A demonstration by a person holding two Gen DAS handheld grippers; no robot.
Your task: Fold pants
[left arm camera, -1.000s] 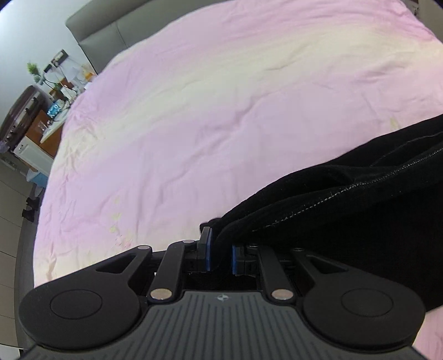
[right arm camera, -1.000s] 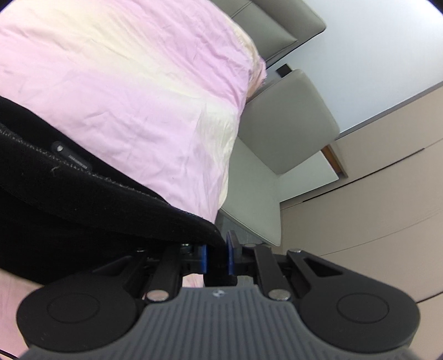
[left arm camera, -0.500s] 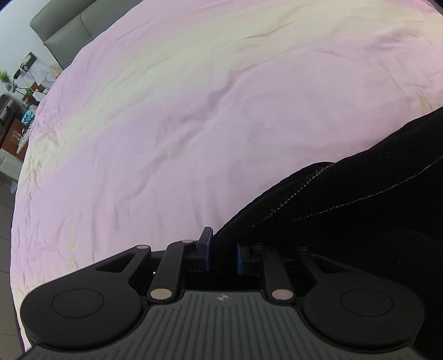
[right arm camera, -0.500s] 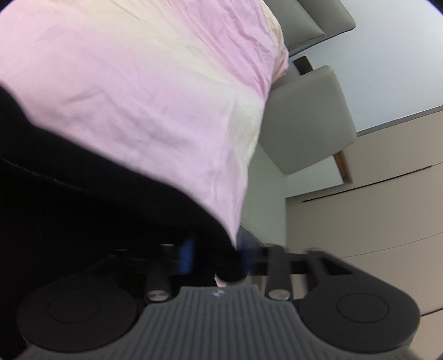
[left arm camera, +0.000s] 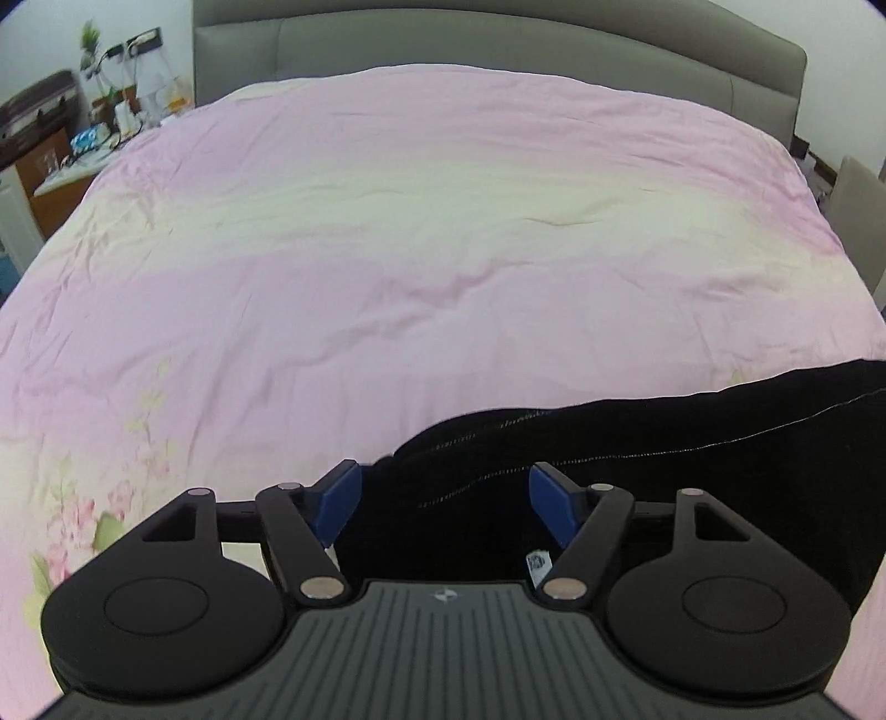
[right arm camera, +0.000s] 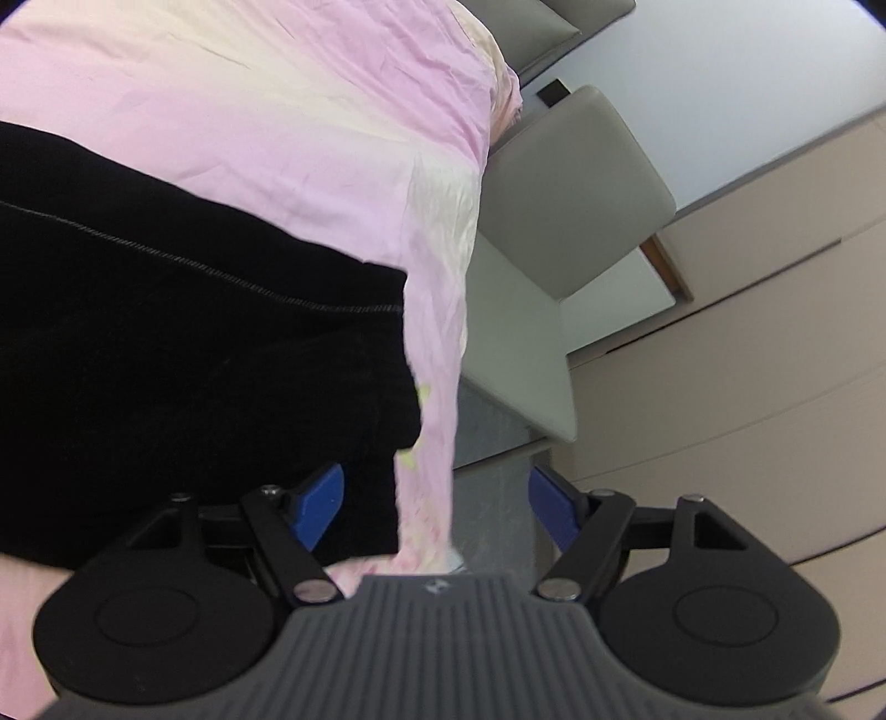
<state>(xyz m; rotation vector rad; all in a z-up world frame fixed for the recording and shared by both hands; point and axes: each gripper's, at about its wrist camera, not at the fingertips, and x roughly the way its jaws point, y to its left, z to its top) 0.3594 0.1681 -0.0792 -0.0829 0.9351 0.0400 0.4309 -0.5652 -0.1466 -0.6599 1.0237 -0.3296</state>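
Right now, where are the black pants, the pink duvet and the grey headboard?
black pants point(left arm camera: 637, 465), left wrist view: stitched fabric just ahead of the open fingers.
pink duvet point(left arm camera: 421, 232), left wrist view: middle of the bed cover.
grey headboard point(left arm camera: 498, 50), left wrist view: upper padded panel behind the bed.

A second ago both tools were pinched shut on the black pants point(left arm camera: 637, 459) — now the left tool point(left arm camera: 446, 501) and right tool point(right arm camera: 434, 501) are opening, pads clear of the cloth, and the pants lie flat on the bed point(left arm camera: 443, 249).
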